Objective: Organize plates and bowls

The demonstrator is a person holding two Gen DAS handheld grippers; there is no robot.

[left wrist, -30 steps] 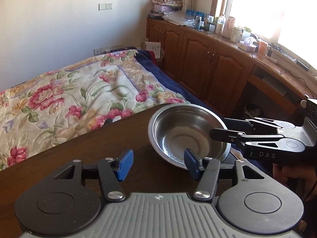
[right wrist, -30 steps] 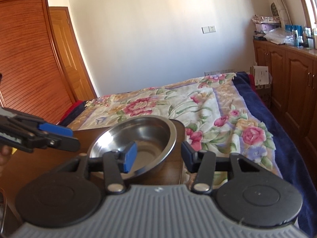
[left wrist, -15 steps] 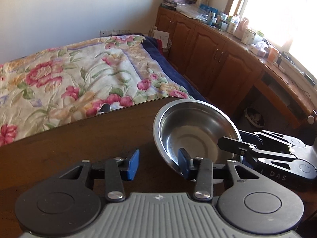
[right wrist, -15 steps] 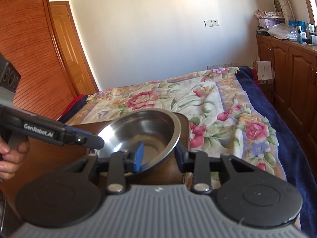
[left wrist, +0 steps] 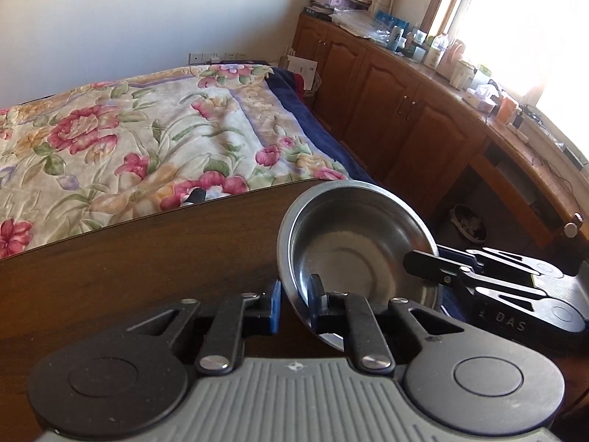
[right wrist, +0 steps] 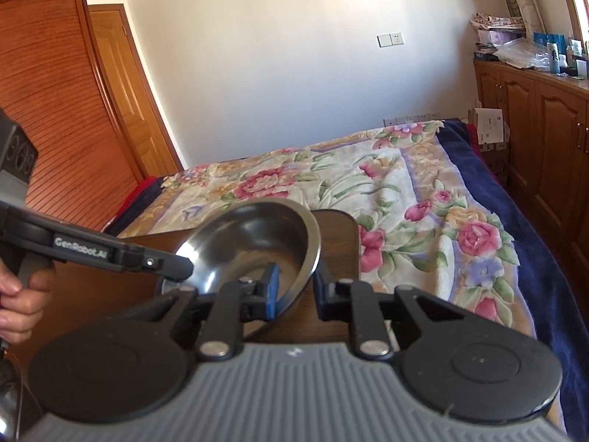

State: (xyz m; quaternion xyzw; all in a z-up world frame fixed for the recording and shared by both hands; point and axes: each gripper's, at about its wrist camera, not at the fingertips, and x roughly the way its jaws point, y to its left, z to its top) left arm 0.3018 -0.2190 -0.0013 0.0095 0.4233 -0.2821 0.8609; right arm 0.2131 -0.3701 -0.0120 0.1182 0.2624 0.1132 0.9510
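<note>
Steel round bowl [left wrist: 353, 243] sat tilted at the dark wooden table's [left wrist: 129, 269] corner; my left gripper [left wrist: 294, 304] and right gripper [right wrist: 296, 287] were closing on opposite rims, seemingly sharing the lift.

Silver bowl [left wrist: 349, 235], floral quilt [left wrist: 129, 140]

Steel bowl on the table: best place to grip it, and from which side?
Grip the thin rolled rim, one pad inside, one outside. The steel bowl is wide, smooth and round, so only its wall fits between the pads. Come from opposite sides: the left tongs are closing on the near rim, the right tongs on the rim across. The bowl sits tilted on the table.
</note>
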